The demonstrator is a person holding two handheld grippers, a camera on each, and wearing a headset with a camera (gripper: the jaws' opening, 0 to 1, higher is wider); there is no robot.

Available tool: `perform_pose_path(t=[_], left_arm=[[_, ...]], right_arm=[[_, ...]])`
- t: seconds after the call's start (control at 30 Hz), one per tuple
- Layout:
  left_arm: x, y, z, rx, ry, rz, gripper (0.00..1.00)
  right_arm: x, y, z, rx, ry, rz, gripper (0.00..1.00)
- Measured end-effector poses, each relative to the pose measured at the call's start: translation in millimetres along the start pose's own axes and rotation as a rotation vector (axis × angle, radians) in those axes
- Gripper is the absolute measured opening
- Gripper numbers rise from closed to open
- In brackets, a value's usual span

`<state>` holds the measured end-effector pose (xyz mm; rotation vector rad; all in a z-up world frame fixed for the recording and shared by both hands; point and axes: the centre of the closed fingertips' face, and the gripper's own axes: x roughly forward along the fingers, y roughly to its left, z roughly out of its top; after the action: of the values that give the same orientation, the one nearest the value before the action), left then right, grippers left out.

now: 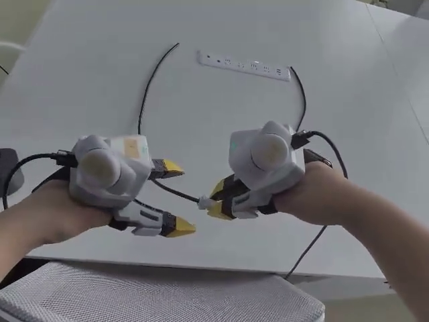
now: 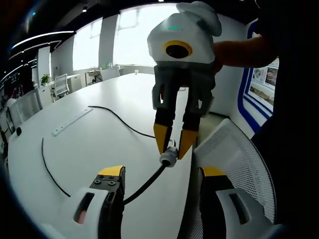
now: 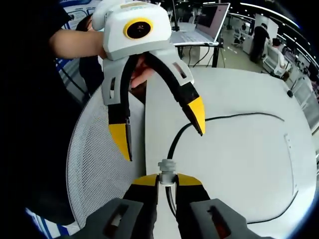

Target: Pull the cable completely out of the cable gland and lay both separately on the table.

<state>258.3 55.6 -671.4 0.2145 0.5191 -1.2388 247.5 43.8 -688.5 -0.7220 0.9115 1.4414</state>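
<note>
A small white cable gland [image 1: 203,201] [image 2: 169,157] [image 3: 167,172] is held just above the table's near edge, and my right gripper [image 1: 213,200] [image 2: 173,147] [image 3: 167,180] is shut on it. A black cable [image 1: 149,87] [image 2: 144,185] [image 3: 239,116] sits in the gland and runs away across the white table [image 1: 335,100]. My left gripper [image 1: 175,198] [image 2: 163,173] [image 3: 160,130] faces the right one, open. The cable passes between its yellow-tipped jaws and touches neither.
A white power strip [image 1: 244,66] lies at the back of the table. A second black lead [image 1: 301,100] curves down from it on the right. A grey mesh chair [image 1: 167,295] stands below the near edge. A dark object [image 1: 7,171] sits at the far left.
</note>
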Motion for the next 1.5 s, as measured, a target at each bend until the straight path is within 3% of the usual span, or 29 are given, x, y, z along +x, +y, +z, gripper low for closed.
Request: perform_pose_path(t=[0.07,0.27,0.43,0.67,1.03,1.5], left_arm=[[1.4,-1.3,4.8,-0.019,-0.038,-0.009,0.58],[6.1,-9.1,4.1,0.013,-0.04,-0.032,0.51],[5.4,-14.7,6.2,0.052,-0.056,-0.051,0.36],[8.3,-18.1,8.0,0.071,-0.055,-0.064,0.35],[12.3,-31.1,8.8,0.132,-0.045,-0.127,0.18],[17.3,-31.8,9.9,0.155,-0.042,-0.126,0.16]], right_arm=[[-0.5,2.0,0.3,-0.012,0.003,0.002,0.07],[-4.4,9.1,2.3,-0.028,0.001,0.024,0.07],[-5.4,16.0,1.7,-0.031,0.005,0.061,0.07],[-7.1,17.5,2.5,-0.03,-0.002,0.089,0.07],[-6.7,21.4,-0.9,-0.05,0.015,0.139,0.07],[-8.2,20.0,-6.5,-0.045,0.022,0.163,0.07]])
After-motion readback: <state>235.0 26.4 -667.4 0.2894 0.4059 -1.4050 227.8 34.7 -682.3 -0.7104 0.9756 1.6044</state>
